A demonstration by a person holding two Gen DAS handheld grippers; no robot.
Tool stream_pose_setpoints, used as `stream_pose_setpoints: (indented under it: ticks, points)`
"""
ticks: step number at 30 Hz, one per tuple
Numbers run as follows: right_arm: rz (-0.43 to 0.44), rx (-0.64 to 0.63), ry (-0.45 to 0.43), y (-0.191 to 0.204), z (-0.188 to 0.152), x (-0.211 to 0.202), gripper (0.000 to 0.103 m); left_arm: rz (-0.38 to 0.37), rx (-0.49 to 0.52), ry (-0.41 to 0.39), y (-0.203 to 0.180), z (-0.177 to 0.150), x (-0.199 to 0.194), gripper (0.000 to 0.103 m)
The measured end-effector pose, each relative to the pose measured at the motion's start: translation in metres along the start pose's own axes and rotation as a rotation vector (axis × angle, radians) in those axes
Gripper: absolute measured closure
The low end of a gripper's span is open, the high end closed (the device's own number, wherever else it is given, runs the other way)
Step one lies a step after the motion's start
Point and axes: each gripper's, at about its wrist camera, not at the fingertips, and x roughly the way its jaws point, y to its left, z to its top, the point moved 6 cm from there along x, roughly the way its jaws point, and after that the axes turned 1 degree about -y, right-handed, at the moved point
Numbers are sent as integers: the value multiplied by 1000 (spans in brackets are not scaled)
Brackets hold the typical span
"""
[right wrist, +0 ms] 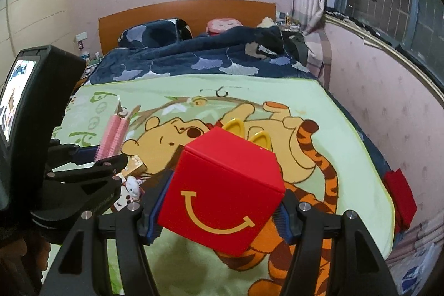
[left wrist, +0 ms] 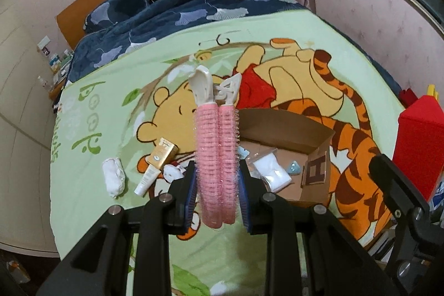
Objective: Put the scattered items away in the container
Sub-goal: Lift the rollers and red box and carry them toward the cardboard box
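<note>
My left gripper is shut on a pink hair roller clip with cream handles, held above the bed just left of an open cardboard box. The box holds a white plastic bag and a small blue item. My right gripper is shut on a red cube box with a yellow smile and yellow handles; it also shows in the left wrist view. The left gripper and the roller clip show at the left of the right wrist view.
On the green cartoon blanket lie a white rolled cloth, a gold carton, a white tube and a small white plush. A dark blue quilt covers the bed's far half. A pink wall runs along the right.
</note>
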Motion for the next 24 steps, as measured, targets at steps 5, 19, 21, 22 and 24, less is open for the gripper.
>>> stream_pose_setpoints:
  ticks: [5,19,21,22,24]
  points:
    - [12,18,34,-9,-5,16,39,7,18,33,-11,4,17,76]
    - [8,36,111,-13,-16,52,39,-12,45,140,-24,3,66,76]
    - [6,39,119,-13,-17,55,39,-14,48,152,-25,3,72,76]
    - [5,40,124,-13,-18,56,39,-14,49,157,-25,3,74,76]
    - [1,42,135,-13,-20,60,39,-16,50,169,-25,2,79,75]
